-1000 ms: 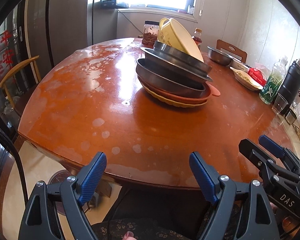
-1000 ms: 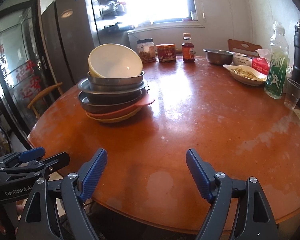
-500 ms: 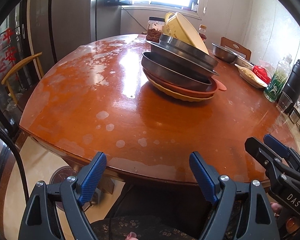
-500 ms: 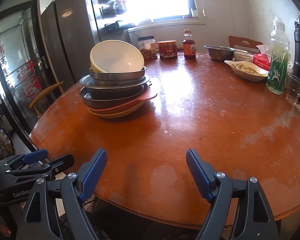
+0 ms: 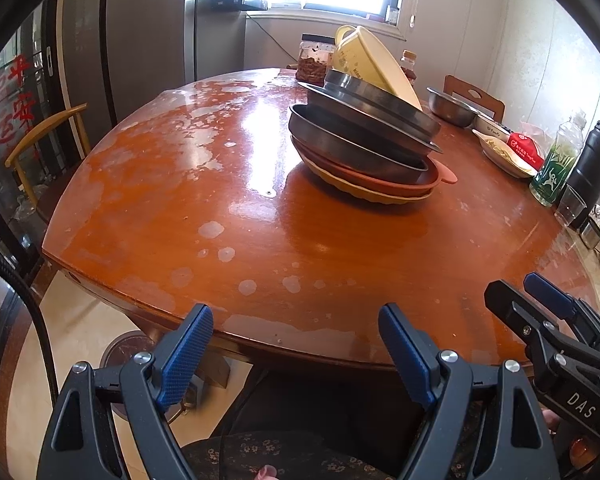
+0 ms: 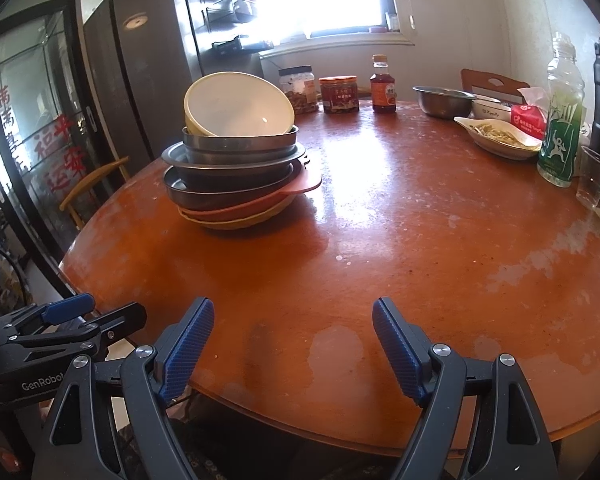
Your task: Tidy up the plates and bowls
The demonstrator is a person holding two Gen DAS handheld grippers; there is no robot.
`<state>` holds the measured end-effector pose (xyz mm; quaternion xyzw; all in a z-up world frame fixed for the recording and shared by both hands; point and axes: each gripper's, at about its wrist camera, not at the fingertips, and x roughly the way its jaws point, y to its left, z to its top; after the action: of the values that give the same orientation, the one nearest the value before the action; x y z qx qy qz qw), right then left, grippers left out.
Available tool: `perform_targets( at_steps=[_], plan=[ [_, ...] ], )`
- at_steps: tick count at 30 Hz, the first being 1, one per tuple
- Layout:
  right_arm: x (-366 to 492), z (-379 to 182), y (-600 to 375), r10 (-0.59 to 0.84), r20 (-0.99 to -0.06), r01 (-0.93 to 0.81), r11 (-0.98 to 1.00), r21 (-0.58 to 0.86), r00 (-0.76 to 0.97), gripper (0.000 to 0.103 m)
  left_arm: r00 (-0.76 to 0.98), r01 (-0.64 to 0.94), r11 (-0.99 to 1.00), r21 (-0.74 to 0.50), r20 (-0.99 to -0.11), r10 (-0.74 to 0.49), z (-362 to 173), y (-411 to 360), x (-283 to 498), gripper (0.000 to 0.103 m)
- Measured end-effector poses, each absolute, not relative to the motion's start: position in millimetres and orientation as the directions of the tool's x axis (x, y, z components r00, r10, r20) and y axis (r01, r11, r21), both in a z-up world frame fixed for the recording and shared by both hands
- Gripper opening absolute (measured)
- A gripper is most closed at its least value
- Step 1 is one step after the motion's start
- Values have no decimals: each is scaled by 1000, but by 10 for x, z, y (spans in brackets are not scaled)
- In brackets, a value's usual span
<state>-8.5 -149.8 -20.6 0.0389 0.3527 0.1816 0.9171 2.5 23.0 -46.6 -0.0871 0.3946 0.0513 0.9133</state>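
— Looking at the table (image 6: pixel 400 248), where's the stack (image 6: pixel 236 168)?

— Left of centre, well apart from both tools: a yellow bowl (image 6: pixel 240 106) tilted on top, steel bowls beneath, an orange plate (image 6: pixel 268 204) and a yellow plate at the bottom.

— And the tools?

— Left gripper (image 5: pixel 296 348) and right gripper (image 6: pixel 292 344) both hover at the near edge, jaws spread wide, nothing between them.
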Motion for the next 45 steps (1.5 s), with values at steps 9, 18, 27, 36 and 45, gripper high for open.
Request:
perform_targets(
  at_steps=[9, 18, 27, 36, 45],
  plan=[
    [-71, -214, -1495, 364, -634, -308, 930, 201, 682, 83, 685, -163, 980, -115, -728, 28, -462, 223, 25, 84],
    [-53, -240, -1487, 367, -641, -311, 928, 204, 674, 83, 679, -170, 980, -104, -733, 40, -459, 227, 16, 84],
    [-59, -269, -1460, 367, -650, -316, 927, 200, 666, 83, 675, -170, 980, -101, -736, 42, -479, 221, 32, 84],
    [-62, -275, -1450, 366, -650, -318, 928, 196, 666, 83, 671, -177, 979, -99, -740, 46, -496, 222, 48, 84],
    [-70, -266, -1455, 363, -646, -320, 928, 189, 671, 83, 669, -181, 978, -102, -742, 46, -506, 238, 40, 84]
  ],
)
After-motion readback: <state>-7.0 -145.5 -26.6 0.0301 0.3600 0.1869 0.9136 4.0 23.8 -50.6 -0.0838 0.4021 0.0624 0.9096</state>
